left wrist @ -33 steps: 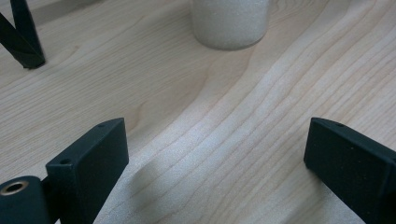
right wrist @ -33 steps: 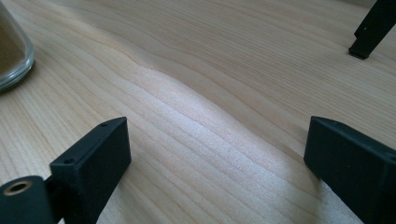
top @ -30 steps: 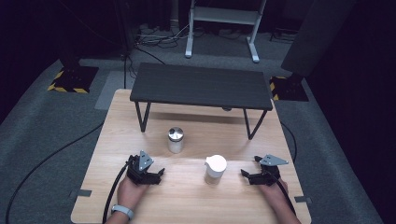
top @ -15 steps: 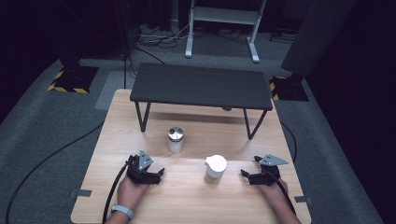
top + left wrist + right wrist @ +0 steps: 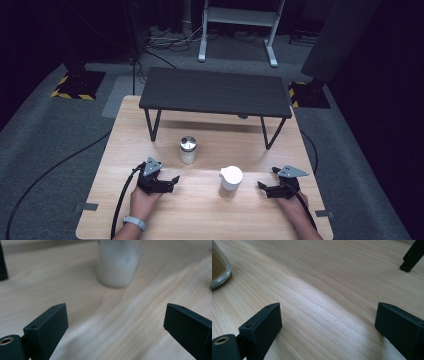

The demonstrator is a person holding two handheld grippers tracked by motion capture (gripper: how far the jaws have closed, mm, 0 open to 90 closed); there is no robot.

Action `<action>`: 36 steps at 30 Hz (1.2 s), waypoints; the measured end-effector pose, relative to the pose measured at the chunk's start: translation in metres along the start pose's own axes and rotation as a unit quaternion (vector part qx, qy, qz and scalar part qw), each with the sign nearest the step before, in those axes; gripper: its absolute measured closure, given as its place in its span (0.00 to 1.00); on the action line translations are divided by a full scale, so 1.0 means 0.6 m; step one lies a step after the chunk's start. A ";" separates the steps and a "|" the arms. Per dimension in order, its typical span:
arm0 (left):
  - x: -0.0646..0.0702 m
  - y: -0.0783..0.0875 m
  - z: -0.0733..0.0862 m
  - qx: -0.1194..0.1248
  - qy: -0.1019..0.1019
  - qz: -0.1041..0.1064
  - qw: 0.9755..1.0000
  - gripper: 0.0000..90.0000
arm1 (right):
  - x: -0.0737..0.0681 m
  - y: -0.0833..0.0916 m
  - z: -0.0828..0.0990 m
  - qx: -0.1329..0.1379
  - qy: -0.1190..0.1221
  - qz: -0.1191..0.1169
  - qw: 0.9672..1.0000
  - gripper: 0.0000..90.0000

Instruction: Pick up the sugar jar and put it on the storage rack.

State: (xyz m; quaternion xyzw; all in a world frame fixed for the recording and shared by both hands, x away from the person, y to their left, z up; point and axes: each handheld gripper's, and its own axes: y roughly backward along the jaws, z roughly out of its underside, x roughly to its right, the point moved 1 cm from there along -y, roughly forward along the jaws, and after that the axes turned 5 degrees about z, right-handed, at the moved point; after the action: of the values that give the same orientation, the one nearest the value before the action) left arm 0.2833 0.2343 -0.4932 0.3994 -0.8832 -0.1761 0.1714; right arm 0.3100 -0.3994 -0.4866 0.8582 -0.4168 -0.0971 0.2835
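Two containers stand upright on the wooden table [image 5: 125, 200], between the hand-held tools. The white-lidded jar [image 5: 230, 181] sits near the right gripper [image 5: 264, 189], just off that gripper's jaw tips toward the table's middle. The metal-capped jar [image 5: 188, 149] stands farther back, ahead of the left gripper [image 5: 171, 181] and apart from it.

Gripper state: both sets of jaws are spread wide and hold nothing. In the left gripper view, a pale, blurred cylinder [image 5: 117, 263] stands beyond the open jaws, slightly left of centre; it is probably the white-lidded jar, though the blur prevents certainty. In the right gripper view, a glass base with brown contents [image 5: 219, 267] sits at the far left edge, off the jaw axis.

Governing relation: each jar's long axis is vertical, so a sideways approach suits the body. The right gripper is the nearer tool to the white-lidded jar, but would likely need to swing toward it first.
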 end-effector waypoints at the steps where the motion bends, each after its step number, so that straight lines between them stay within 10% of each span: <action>1: -0.002 -0.002 -0.002 0.005 0.002 0.001 1.000 0.06 | 0.000 0.000 0.000 0.000 0.000 0.000 1.000 0.08; 20: 0.013 -0.104 -0.034 0.066 -0.040 -0.009 0.997 0.13 | 0.002 -0.001 -0.001 0.000 0.002 -0.003 1.000 0.08; 36: 0.022 -0.130 -0.038 0.083 -0.067 -0.017 0.994 0.34 | 0.003 -0.002 -0.003 -0.002 0.003 -0.004 1.000 0.08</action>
State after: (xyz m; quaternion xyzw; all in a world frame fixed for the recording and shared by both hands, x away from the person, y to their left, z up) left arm 0.3356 0.1717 -0.5061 0.4148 -0.8972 -0.1315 0.0751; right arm 0.3127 -0.3991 -0.4857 0.8596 -0.4124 -0.0966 0.2857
